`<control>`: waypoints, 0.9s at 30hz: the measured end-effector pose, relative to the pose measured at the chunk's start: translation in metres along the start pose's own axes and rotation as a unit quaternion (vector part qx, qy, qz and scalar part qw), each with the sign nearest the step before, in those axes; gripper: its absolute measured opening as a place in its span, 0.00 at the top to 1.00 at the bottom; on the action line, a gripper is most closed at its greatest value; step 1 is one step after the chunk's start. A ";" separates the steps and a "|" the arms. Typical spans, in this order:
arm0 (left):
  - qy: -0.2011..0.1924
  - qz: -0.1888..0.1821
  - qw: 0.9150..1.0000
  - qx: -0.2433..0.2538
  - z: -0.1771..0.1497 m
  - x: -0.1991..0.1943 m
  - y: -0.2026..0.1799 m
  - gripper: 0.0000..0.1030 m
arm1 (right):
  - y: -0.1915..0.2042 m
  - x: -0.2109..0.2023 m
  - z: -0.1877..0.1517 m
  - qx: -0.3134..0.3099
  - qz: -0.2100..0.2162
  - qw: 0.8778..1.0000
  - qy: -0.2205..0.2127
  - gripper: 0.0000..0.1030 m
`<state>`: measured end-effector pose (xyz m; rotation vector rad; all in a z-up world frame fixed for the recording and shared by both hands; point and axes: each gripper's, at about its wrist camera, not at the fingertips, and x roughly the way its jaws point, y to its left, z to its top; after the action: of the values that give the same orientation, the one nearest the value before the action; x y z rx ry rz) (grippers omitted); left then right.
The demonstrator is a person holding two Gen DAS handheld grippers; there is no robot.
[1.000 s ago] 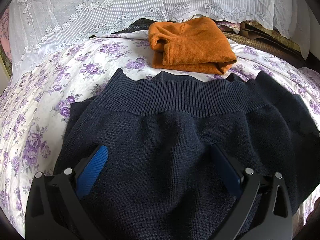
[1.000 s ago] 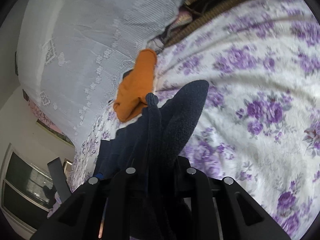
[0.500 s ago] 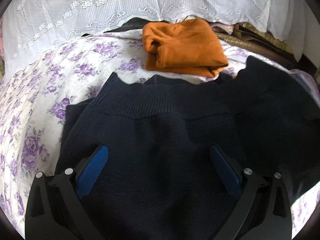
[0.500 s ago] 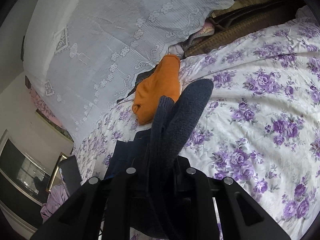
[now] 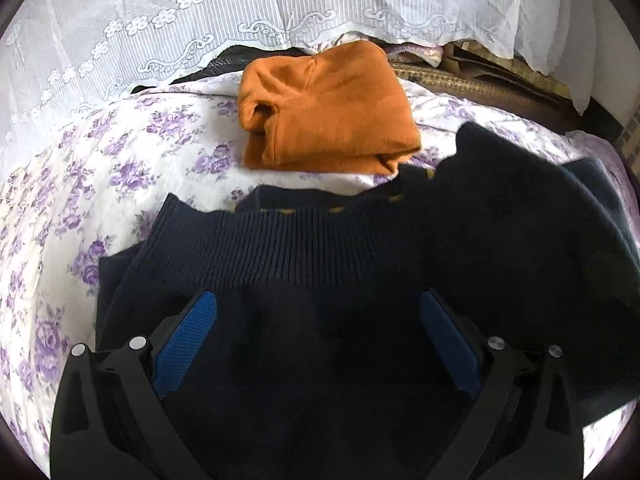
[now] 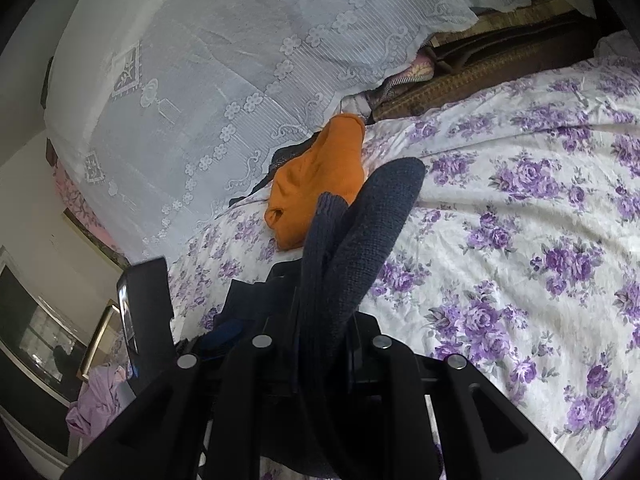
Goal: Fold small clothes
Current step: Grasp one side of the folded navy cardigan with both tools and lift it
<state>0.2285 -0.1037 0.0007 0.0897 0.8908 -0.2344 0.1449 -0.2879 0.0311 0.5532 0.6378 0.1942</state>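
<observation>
on the floral bedspread (image 6: 520,240), left gripper (image 5: 318,312) spread wide over navy knit (image 5: 304,360), right gripper (image 6: 320,344) pinching its fold

both wrist views close over bed; share orange garment (image 5: 328,108) (image 6: 320,180).

Left gripper spread wide and low, right gripper clamped and rolled over.

My left gripper (image 5: 318,320) sits level with its jaws wide apart, the blue pads (image 5: 186,344) angled outward on either side and dark knit cloth filling the space between them. My right gripper (image 6: 320,344) is rolled to one side, so its view tilts, and its jaws are pressed together on a bunched fold of the navy sweater (image 6: 360,232), which stands up from between the fingers.
</observation>
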 end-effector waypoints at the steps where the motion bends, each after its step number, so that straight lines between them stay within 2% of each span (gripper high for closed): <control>1: 0.001 -0.004 1.000 -0.003 0.002 0.001 0.002 0.04 | 0.000 0.000 0.000 -0.001 0.000 1.000 -0.001 0.84; 7: 0.009 -0.023 1.000 -0.015 0.014 0.009 0.002 0.04 | 0.006 0.005 -0.001 -0.015 0.004 1.000 -0.001 0.84; 13: 0.011 -0.032 0.999 -0.023 0.015 0.008 0.003 0.05 | 0.015 0.006 -0.003 -0.031 -0.010 0.999 -0.002 0.83; 18: 0.000 -0.037 0.999 -0.019 0.016 -0.002 0.004 0.17 | 0.026 0.007 -0.002 -0.042 -0.015 0.999 -0.004 0.83; 25: -0.013 -0.032 0.999 -0.023 0.018 -0.014 0.015 0.20 | 0.041 0.010 -0.001 -0.052 -0.009 0.999 -0.003 0.83; 27: -0.014 -0.032 0.999 -0.026 0.019 -0.018 0.019 0.25 | 0.049 0.011 -0.001 -0.057 -0.009 0.998 -0.003 0.83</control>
<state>0.2364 -0.0855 0.0259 0.0089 0.8712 -0.2707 0.1532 -0.2429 0.0511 0.4384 0.6211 0.2106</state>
